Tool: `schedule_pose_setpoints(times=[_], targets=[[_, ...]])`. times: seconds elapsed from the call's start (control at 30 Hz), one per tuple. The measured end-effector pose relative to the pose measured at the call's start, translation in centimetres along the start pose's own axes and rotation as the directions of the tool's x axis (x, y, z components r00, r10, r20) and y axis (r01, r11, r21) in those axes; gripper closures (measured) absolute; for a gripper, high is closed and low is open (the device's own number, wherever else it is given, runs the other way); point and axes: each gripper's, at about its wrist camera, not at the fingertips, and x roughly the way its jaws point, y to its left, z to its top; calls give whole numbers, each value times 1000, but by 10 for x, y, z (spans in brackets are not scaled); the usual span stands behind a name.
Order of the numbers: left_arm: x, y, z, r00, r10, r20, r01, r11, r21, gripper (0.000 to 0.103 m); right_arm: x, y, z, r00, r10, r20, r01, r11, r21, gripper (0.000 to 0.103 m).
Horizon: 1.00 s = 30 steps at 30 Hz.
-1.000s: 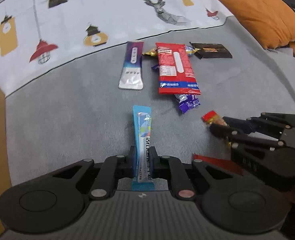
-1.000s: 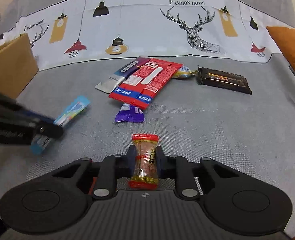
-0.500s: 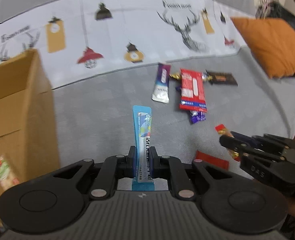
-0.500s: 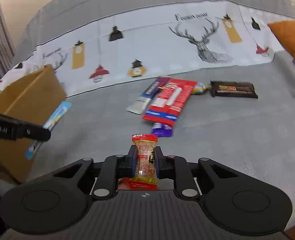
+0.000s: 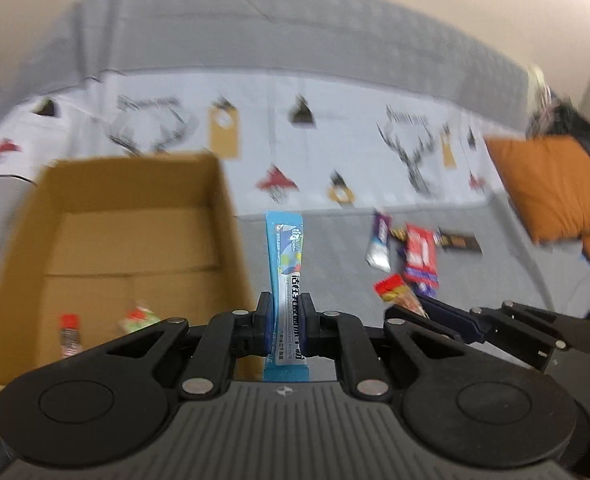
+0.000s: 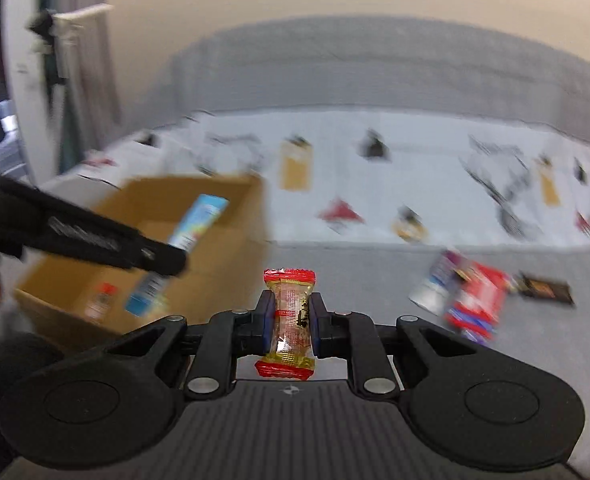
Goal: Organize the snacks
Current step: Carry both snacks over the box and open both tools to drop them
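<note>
My left gripper (image 5: 286,312) is shut on a blue stick sachet (image 5: 286,256) and holds it upright in the air, just right of an open cardboard box (image 5: 223,208). The box holds a few small snacks (image 5: 71,334). My right gripper (image 6: 291,316) is shut on a red-ended clear candy packet (image 6: 291,312), raised above the grey sofa seat. It shows at the right in the left wrist view (image 5: 415,308). In the right wrist view the left gripper (image 6: 167,260) with the blue sachet (image 6: 193,228) hangs over the box (image 6: 223,252).
Several snack packets lie on the seat to the right: a red one (image 5: 421,256), a purple-white one (image 5: 379,246) and a dark bar (image 5: 459,242). An orange cushion (image 5: 551,188) is far right. A printed white cloth (image 5: 335,140) covers the backrest.
Both grippers have lifted and swung left towards the cardboard box, each keeping its packet. The box now fills the left of both views; the loose snacks have dropped away to the right.
</note>
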Motion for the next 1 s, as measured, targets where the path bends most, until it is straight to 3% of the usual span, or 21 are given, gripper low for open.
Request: schedule_pose_setpoints(times=[0.13,0.3,0.5,0.57,0.67,0.8,1.0], targets=[[-57,29,8,988,79,135,-79,997,-1,90,-6,48,34,994,73,81,-67,995,-78,84],[-129,58,17,949,137,284,-137,990,-18,90,-29,103,82,971,157,177,-134,981,-137,84],[-165,96,19,918,187,350,-162,982,-101,90,-39,146,107,956,211,205,-163,960,-227,84],[-157,106,14,920,199,337,-169,979,-115,90,-29,147,108,957,232,177,-193,958,-210,84],[-130,121,4,941,190,279,-153,977,-149,90,-9,147,101,964,234,127,-210,961,-179,84],[-85,138,-17,969,166,181,-136,977,-166,90,19,147,77,977,206,46,-198,970,-140,84],[-11,164,-40,991,119,55,-105,972,-211,90,64,135,39,986,133,-105,-146,981,-128,84]])
